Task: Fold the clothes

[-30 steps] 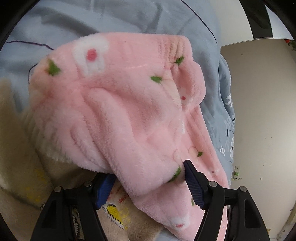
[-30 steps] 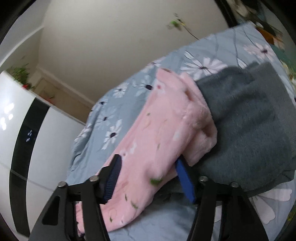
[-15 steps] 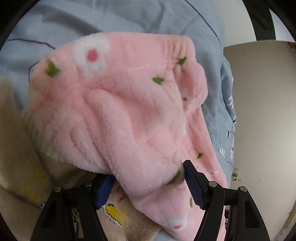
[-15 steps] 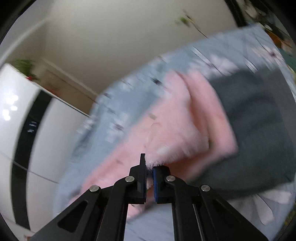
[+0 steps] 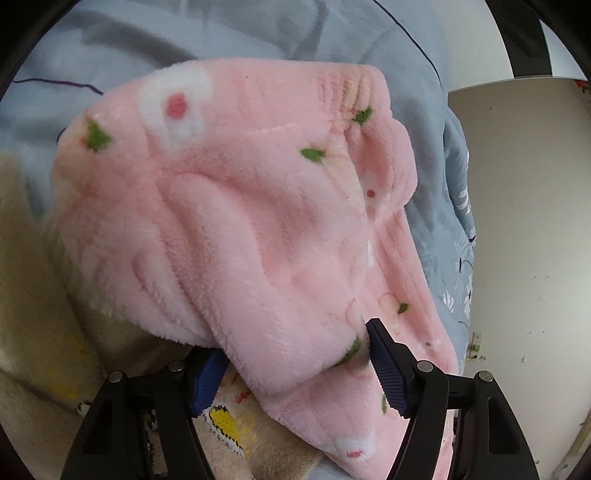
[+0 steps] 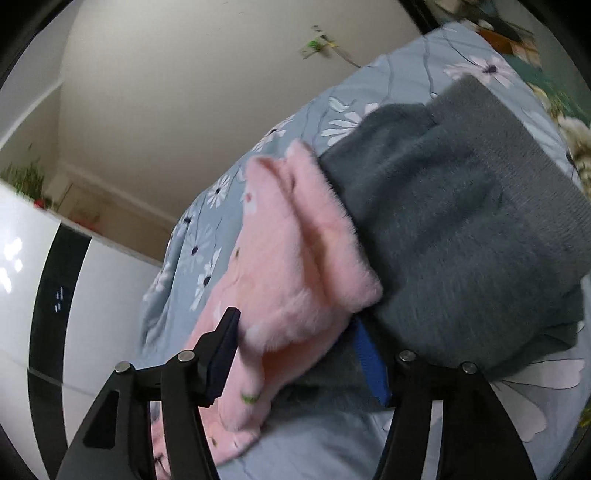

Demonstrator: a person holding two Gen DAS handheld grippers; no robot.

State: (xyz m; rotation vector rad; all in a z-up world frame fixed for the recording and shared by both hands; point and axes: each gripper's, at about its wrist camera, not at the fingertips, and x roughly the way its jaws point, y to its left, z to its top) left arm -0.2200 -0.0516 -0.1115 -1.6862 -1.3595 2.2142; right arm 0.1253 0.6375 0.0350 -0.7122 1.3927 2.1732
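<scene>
A pink fleece garment point(image 5: 258, 229) with white flowers and green specks lies bunched on the blue floral bedsheet point(image 5: 258, 33). My left gripper point(image 5: 295, 365) is open, its blue pads on either side of a fold of the pink fleece. In the right wrist view the pink garment point(image 6: 288, 266) lies doubled over beside a grey fuzzy garment point(image 6: 461, 229). My right gripper point(image 6: 299, 362) is open, its jaws wide around the pink fold's edge, not pinching it.
A beige garment point(image 5: 48, 332) with a yellow print lies under the pink one at lower left. The bed edge and a cream wall point(image 5: 524, 221) are on the right. A white appliance point(image 6: 48, 314) with a black stripe stands beside the bed.
My right gripper shut on the pink fleece half a second ago, then opened wide again and released it. The left gripper has stayed open and nearly still.
</scene>
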